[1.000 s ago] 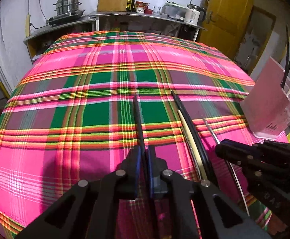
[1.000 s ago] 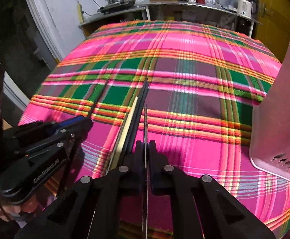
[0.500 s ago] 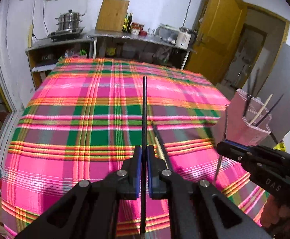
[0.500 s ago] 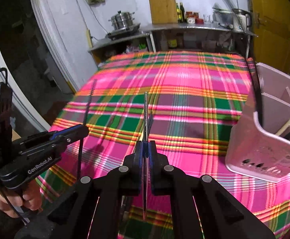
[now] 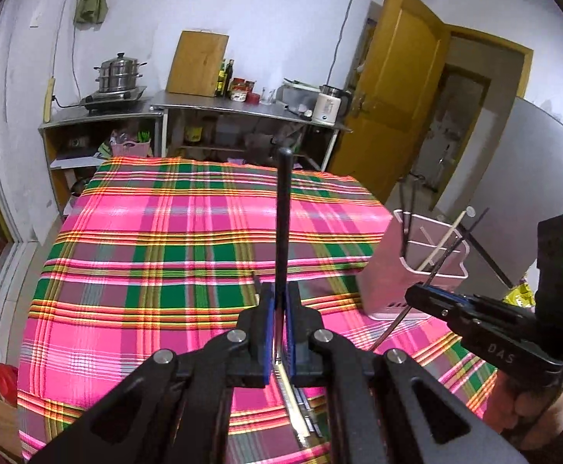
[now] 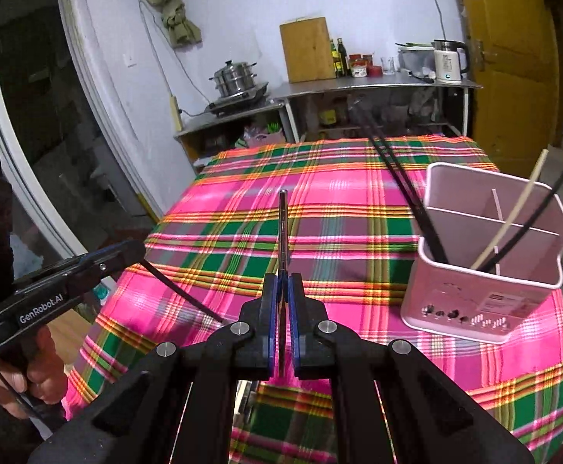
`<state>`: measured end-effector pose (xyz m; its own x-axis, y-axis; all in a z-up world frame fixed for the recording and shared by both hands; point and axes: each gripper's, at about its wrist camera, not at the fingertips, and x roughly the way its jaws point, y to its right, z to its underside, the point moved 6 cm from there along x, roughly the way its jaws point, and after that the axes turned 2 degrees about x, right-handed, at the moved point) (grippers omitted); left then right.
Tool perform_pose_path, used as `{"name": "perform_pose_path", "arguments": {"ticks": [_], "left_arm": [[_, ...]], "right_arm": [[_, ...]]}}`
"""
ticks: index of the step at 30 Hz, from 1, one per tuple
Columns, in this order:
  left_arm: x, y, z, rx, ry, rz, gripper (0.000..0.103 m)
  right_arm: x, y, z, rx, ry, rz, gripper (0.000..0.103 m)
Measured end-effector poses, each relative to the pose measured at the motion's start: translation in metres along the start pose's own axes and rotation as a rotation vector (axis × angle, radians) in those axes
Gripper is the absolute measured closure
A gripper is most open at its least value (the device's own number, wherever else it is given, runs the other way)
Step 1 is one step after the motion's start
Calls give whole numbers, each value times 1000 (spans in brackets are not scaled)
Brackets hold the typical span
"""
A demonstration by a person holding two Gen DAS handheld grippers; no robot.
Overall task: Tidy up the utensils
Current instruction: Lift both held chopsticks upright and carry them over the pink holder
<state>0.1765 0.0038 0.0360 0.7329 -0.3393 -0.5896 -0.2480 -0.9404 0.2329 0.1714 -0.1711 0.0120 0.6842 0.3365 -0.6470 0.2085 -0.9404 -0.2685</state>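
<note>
My left gripper is shut on a black chopstick that sticks up and forward above the plaid table. My right gripper is shut on a thin metal chopstick, also raised. Each gripper shows in the other's view: the right one with its thin stick, the left one with its black stick. A pink divided utensil holder stands on the table at the right and holds black chopsticks and a pale one. It also shows in the left wrist view.
The table wears a pink and green plaid cloth. More chopsticks lie on it under my left gripper. Behind stand a steel counter with a steamer pot, a kettle and a wooden board, and a yellow door.
Both grippers have risen from the table, each lifting its chopstick off the cloth. The view has tilted up and the pink holder has come more into sight.
</note>
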Motion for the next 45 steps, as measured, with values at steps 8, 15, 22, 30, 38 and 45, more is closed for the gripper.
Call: {"name": "perform_pose_path", "arguments": {"ticks": [8,15,22,30,38,45], "left_arm": [[7,25,7,6,-41,62,97],[20,63,11,43,-80,128,97],[28,99,-5,74,-79,192,97],[25,134,-53,128,-11,242,97],[34,156,-99,141,46,265,97],[51,168,-109,156,51,263,97]], "right_arm": [[-24,23,-1,37,32,29,98],[-41,49,1,84,50,68,98],[-58,73,-7,115,86,103,98],[-83,95,-39,139,172,140,98],[-99,116,-73,166,254,166,98],[-96,128,-89,175,292,184,98]]}}
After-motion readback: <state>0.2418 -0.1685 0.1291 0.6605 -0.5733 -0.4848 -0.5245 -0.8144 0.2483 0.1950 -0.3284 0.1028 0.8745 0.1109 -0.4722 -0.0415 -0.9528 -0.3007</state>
